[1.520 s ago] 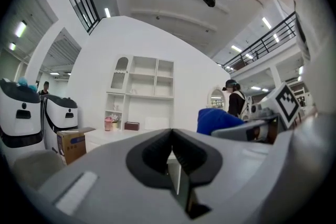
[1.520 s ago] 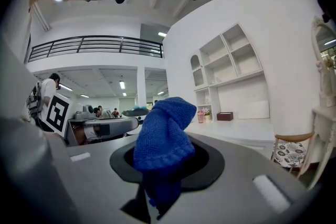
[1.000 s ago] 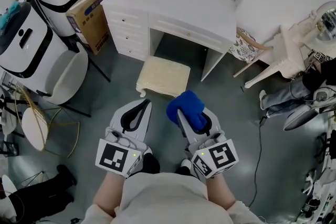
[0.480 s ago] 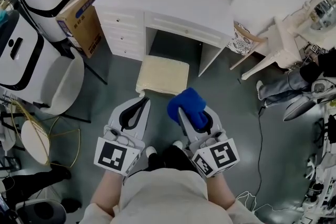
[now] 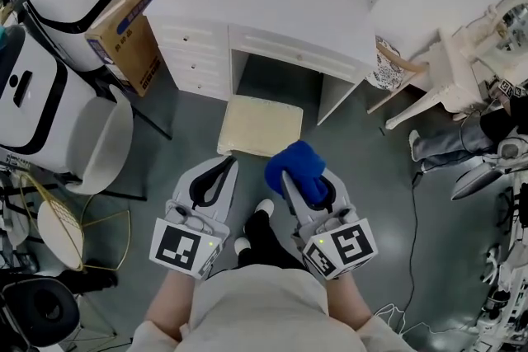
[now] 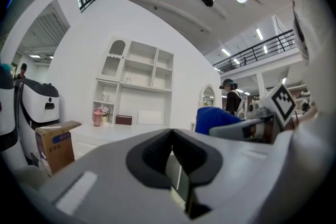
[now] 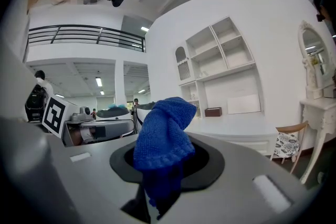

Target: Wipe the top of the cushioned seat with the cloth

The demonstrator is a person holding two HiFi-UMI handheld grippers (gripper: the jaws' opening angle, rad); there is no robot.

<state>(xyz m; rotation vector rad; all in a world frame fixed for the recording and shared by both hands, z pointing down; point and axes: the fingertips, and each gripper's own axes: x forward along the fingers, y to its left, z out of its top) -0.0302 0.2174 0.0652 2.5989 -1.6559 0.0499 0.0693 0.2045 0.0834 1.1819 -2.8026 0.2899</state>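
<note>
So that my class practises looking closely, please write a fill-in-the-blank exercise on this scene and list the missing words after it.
The right gripper is shut on a ___ cloth.
The left gripper holds ___.
The cloth is not touching the cushioned seat, which stands on the ___.
Missing words: blue; nothing; floor.
</note>
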